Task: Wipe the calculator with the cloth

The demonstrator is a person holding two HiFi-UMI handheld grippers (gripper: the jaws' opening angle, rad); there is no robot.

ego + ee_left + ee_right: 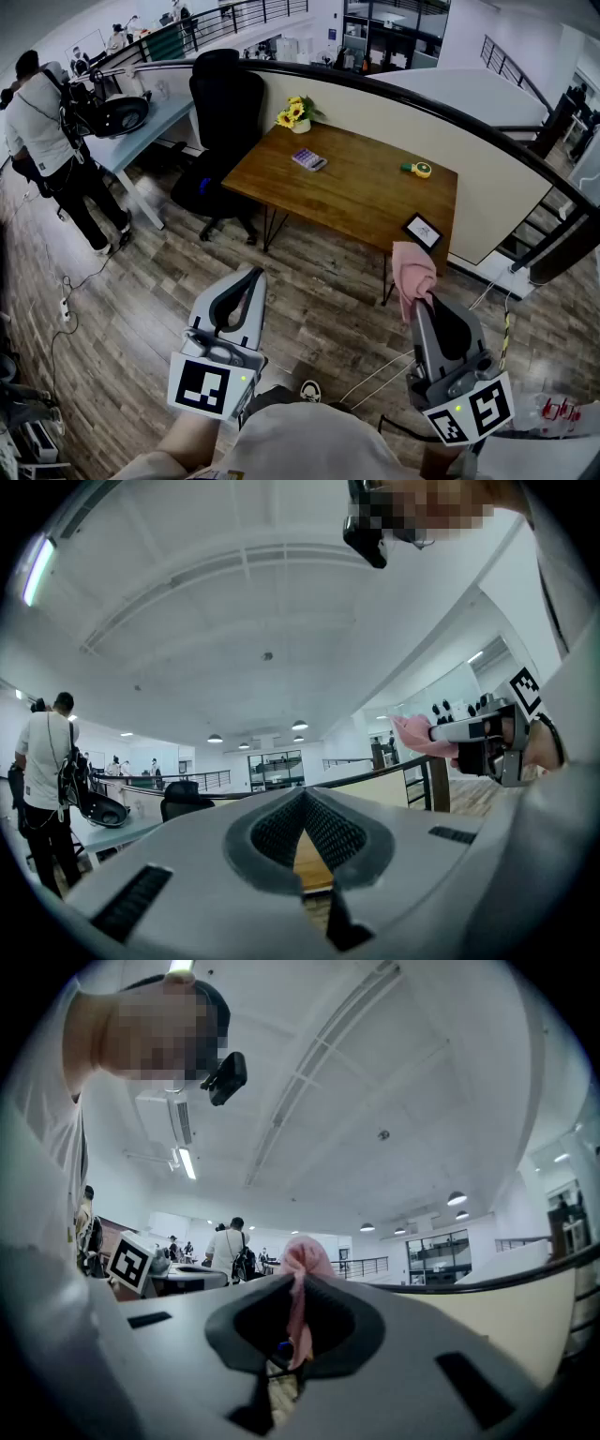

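Hidden: the hands that hold the grippers lie under the gripper bodies and are cut off by the bottom edge of the head view; only a bare forearm (187, 439) shows at the left.
Hard to make out: the calculator's keys are too small to read, and in the left gripper view only a sliver of wood shows through the gap at the base of the jaws.
Left gripper (251, 277): jaws pressed together at the tips, with nothing between them.
Right gripper (424, 302): jaws pinched on the pink cloth (412, 267), which bunches above the tips; a strip of it hangs down between the jaws in the right gripper view.
Calculator (308, 159): lies flat on the brown table (356, 202), near the far left corner, just beside the flowers (293, 112), well apart from both grippers.
Also on the table: a tape measure (418, 170) and a small dark frame (423, 230) near the right edge.
Pose: both grippers are held low in front of the body, over the wooden floor and short of the table, pointing forward, well apart from each other.
Cloth and table: the cloth is near the table's near right corner; whether they touch cannot be told.
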